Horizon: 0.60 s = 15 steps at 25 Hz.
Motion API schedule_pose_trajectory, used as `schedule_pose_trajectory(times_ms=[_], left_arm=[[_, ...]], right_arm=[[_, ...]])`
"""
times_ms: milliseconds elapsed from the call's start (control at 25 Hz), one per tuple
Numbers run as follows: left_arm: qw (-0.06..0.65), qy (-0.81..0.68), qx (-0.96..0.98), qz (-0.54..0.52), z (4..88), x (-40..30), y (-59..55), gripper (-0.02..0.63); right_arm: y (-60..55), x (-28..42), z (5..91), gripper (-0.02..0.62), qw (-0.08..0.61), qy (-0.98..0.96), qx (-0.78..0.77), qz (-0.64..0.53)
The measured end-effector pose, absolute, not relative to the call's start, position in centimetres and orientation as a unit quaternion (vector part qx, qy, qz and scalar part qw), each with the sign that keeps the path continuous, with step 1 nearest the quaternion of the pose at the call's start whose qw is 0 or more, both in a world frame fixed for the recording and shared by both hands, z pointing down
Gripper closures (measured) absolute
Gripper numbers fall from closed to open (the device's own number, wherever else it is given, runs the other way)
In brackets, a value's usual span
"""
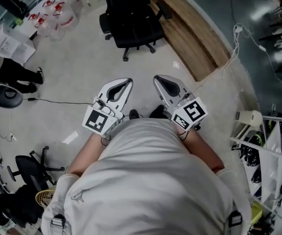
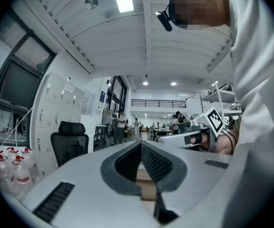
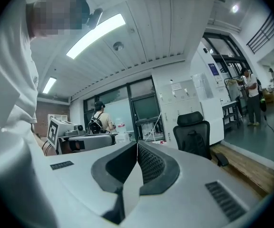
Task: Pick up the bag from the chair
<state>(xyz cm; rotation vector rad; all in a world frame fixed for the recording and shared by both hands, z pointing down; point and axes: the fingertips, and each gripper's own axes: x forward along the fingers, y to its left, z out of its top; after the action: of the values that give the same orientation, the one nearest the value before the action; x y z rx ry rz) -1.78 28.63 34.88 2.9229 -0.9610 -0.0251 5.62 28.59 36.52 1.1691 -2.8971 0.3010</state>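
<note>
A black office chair [image 1: 133, 21] stands a few steps ahead of me on the pale floor. In the right gripper view a dark bag [image 3: 194, 143] rests on the seat against the chair's backrest [image 3: 192, 119]. The left gripper view shows the same chair [image 2: 71, 144] far off at the left, with a dark shape on its seat. My left gripper [image 1: 127, 82] and right gripper [image 1: 156, 78] are held side by side in front of my body, pointing level toward the chair and well short of it. Both have their jaws together with nothing between them.
Several large water bottles [image 1: 58, 11] stand at the back left. A raised wooden platform [image 1: 190, 38] runs along the right behind the chair. A cable [image 1: 58, 101] crosses the floor at the left, near another chair [image 1: 28, 170]. White shelving [image 1: 263, 146] is at my right. People stand in the background.
</note>
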Motion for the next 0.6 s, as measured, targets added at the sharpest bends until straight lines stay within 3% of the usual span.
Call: schedule_pose_trajectory(times_ms=[600], left_arm=[[0.026,-0.363,0.931,0.012,35.6,-4.0,19.1,0.6]], right_arm=[[17.9,3.7,37.6,0.561,-0.001,-0.939,0.33,0.096]])
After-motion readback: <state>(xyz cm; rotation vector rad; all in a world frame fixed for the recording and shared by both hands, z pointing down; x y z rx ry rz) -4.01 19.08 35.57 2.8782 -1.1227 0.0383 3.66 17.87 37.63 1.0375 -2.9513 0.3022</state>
